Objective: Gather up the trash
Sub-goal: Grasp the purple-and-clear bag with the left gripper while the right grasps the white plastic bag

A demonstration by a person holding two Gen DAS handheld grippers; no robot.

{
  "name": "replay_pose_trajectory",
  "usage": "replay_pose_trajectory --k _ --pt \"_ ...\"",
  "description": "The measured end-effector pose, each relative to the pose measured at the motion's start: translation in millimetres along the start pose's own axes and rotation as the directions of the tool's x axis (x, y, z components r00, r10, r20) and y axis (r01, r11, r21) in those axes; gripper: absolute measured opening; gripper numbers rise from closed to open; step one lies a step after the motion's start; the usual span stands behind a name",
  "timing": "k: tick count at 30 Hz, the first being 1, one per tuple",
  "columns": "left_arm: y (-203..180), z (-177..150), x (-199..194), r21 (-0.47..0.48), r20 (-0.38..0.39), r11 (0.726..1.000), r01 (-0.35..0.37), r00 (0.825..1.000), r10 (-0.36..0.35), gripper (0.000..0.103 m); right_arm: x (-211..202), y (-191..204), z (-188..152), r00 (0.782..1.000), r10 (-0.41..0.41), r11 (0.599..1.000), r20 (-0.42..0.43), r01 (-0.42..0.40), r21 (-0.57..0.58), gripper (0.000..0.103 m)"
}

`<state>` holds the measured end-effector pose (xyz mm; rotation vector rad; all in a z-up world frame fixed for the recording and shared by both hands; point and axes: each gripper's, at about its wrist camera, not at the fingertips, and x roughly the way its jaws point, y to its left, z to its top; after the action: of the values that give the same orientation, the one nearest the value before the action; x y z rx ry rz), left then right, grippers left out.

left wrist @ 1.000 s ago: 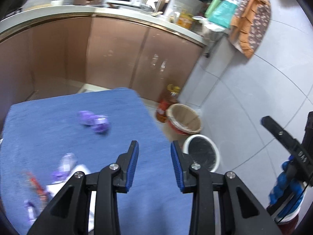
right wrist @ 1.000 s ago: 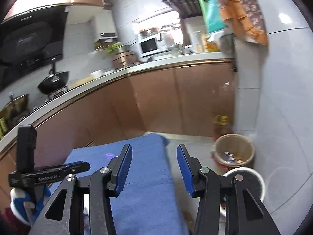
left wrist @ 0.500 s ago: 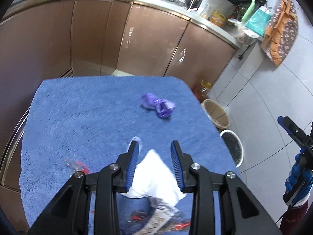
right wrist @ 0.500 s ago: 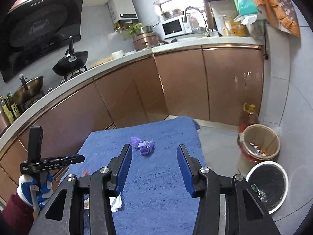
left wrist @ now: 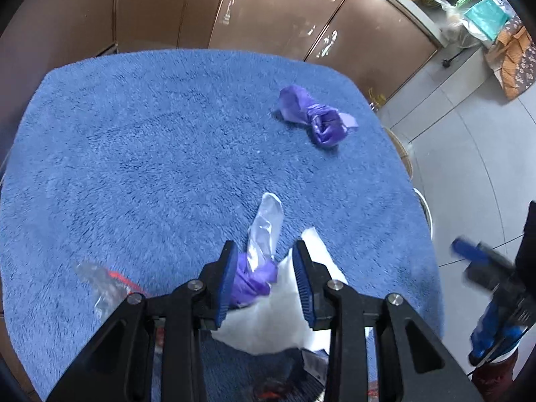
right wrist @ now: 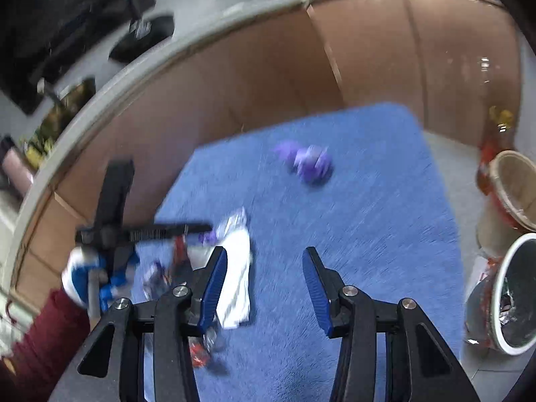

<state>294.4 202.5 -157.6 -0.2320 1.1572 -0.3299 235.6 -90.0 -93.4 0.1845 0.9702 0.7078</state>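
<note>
A blue towel covers the table. On it lies a crumpled purple bag, also blurred in the right wrist view. My left gripper is low over a clear wrapper with a purple end, which sits between its open jaws on a white tissue. A clear and red wrapper lies to the left. My right gripper hovers over bare towel, its jaws closing with nothing between them. The white tissue lies just left of it.
Brown cabinet doors stand behind the table. On the floor to the right are a woven basket and a white-rimmed bin holding scraps. A gloved hand and maroon sleeve hold the left gripper.
Both grippers have dropped and tilted down toward the table. The left one has come over the tissue and clear wrapper. The right one's jaws have narrowed a little.
</note>
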Motion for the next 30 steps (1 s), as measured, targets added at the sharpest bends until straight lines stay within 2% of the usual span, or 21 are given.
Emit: replay_pose_trajectory --k 5,9,11,17,19,25,30 --pt "0 4 21 0.032 -0.054 0.999 -0.026 0.998 0.028 0.032 40 13 -10 0.991 0.039 0.997 -0.131 -0.048 -0.065 0.036" --pt "2 5 34 0.039 -0.091 0.999 -0.026 0.995 0.029 0.032 64 24 -18 0.977 0.04 0.992 -0.211 -0.064 -0.107 0.034" --pt "0 4 36 0.055 -0.085 0.998 -0.028 0.996 0.033 0.031 74 27 -24 0.969 0.029 0.99 -0.246 -0.063 -0.129 0.032" --pt "-7 2 38 0.078 -0.052 0.996 -0.044 0.998 0.048 0.023 90 36 -33 0.957 0.0 0.982 -0.289 -0.054 -0.179 0.011" --pt "-8 1 34 0.077 -0.032 0.996 -0.05 0.998 0.052 0.015 90 39 -33 0.961 -0.015 0.979 -0.278 -0.043 -0.2 0.005" --pt "-3 6 4 0.024 0.058 0.998 -0.061 0.997 0.059 0.015 55 41 -19 0.988 -0.041 0.978 -0.147 0.009 -0.21 0.003" --pt "-4 12 -26 0.002 0.13 0.999 -0.048 0.99 0.047 0.015 21 47 -8 0.998 -0.055 0.976 -0.021 0.05 -0.212 0.003"
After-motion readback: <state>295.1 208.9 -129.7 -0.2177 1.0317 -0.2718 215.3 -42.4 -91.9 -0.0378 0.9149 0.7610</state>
